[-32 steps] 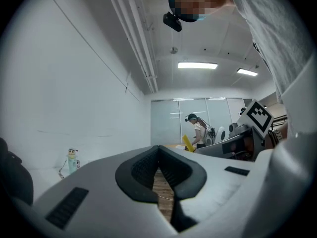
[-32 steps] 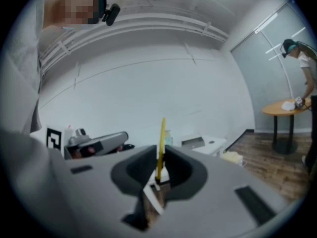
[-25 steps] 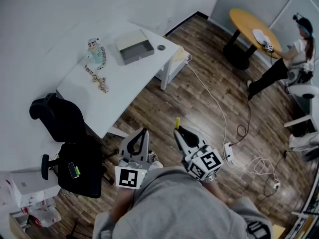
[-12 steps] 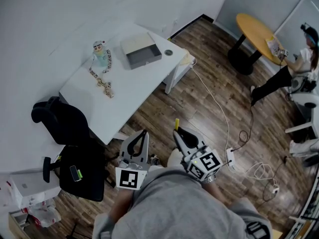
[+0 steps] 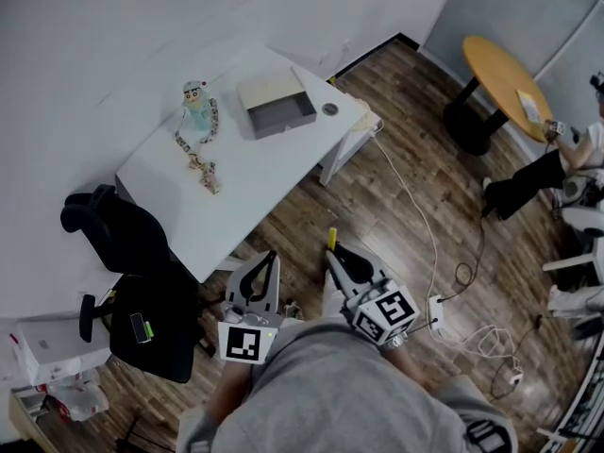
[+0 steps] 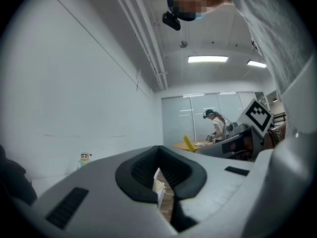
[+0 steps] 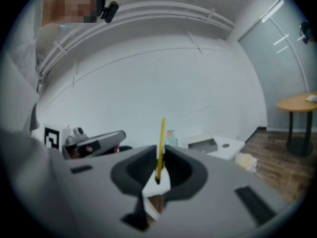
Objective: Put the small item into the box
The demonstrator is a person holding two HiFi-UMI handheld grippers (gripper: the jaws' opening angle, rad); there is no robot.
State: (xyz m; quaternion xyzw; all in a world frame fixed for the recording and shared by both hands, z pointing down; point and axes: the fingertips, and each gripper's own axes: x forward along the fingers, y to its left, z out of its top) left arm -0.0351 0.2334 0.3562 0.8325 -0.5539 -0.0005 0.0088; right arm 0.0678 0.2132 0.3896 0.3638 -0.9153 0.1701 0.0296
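**Desk:** Where is the small item right now?

**Me:** It is clamped upright in my right claw (image 7: 159,158), a thin yellow stick (image 7: 161,138) whose tip rises above the pads. My left claw (image 6: 159,152) is closed on nothing. Both hang over the wood floor (image 5: 311,217), well apart from the white worktop (image 5: 255,182). The open grey box (image 5: 276,108) sits near the worktop's far end, close to a small figurine (image 5: 196,102).

**Desk:** What does the carry call for?

**Me:** As I judge it, a steady pinch the whole way, with the stick kept upright. I should not release until the tip is down inside the box walls, because something this thin could bounce out or roll off.

**Desk:** What has changed from a second ago?

**Me:** The worktop and box have slid lower and rightward in the head view, nearer my claws. The claws themselves look unchanged, and the stick is in the same pinch.
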